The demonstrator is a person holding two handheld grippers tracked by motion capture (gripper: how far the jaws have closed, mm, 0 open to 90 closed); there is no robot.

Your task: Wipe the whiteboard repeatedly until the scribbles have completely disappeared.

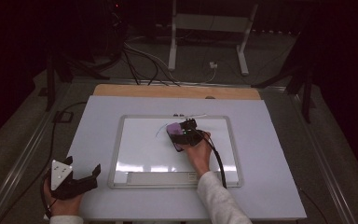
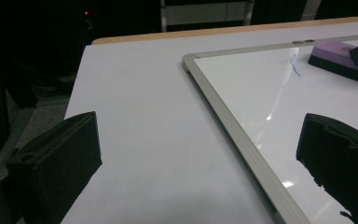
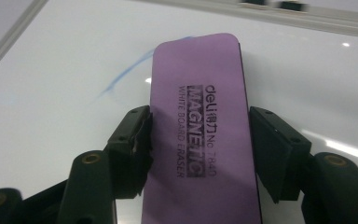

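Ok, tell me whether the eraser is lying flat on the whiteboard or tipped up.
Flat: the eraser lies face-down on the whiteboard, purple back up, clamped at its sides by the right gripper.

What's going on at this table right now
A person is wiping a whiteboard with a purple eraser. The right gripper has its fingers clamped on the eraser's long sides and holds it flat on the board near the top edge. A short blue marker stroke remains just beside the eraser. The left gripper rests on the white table off the board's left edge, fingers open and holding nothing.
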